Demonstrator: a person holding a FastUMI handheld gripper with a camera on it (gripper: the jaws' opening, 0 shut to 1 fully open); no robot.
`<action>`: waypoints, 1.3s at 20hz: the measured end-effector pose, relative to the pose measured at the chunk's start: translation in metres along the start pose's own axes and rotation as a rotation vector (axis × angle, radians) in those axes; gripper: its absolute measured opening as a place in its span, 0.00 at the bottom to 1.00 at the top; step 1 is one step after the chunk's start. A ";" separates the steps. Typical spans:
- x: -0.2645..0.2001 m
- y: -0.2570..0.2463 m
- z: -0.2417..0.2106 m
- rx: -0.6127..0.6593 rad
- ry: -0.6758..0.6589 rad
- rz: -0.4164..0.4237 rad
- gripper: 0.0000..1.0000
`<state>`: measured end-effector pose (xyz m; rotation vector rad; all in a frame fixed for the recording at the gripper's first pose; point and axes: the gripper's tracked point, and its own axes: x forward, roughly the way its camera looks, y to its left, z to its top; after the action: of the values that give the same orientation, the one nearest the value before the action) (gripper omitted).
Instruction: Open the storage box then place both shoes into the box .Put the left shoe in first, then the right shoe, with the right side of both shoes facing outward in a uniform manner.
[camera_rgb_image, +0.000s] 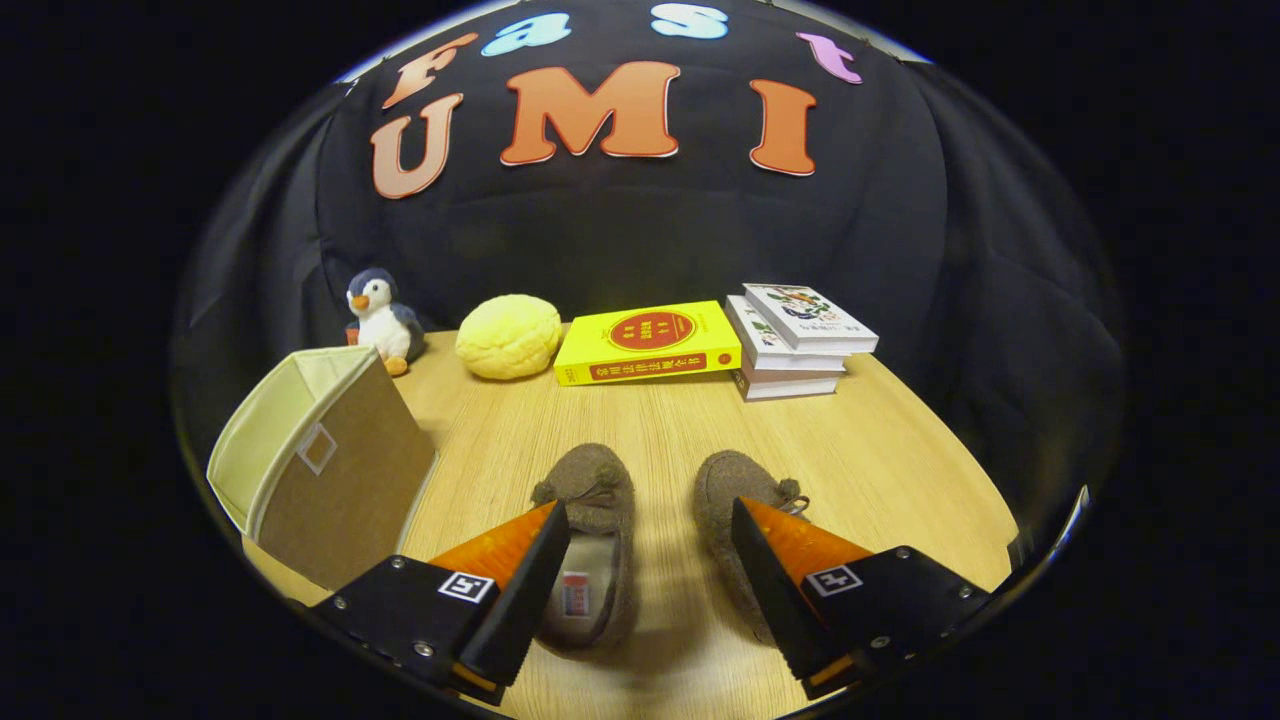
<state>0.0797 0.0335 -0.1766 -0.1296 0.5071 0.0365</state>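
Two brown fuzzy slippers lie side by side on the wooden table, toes pointing away from me. The left shoe (592, 530) sits just behind my left finger, its opening partly hidden by it. The right shoe (728, 500) is partly covered by my right finger. My gripper (650, 520) hovers open above the pair, with bare table between its tips and nothing held. A tan fabric storage box (335, 470) with a pale lining stands to the left of the shoes, tilted, its open mouth facing up and leftward.
Along the back of the table (900, 470) sit a plush penguin (380, 320), a yellow round cushion (508, 336), a yellow book (648, 344) and a stack of books (798, 342). The table's edge curves close on the right.
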 end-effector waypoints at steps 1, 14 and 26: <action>0.005 0.004 -0.004 -0.006 0.009 0.009 0.95; 0.066 0.019 -0.053 -0.060 0.190 0.055 0.38; 0.044 0.021 -0.016 0.051 0.167 -0.031 0.00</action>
<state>0.1091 0.0520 -0.2146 -0.0908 0.6718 -0.0172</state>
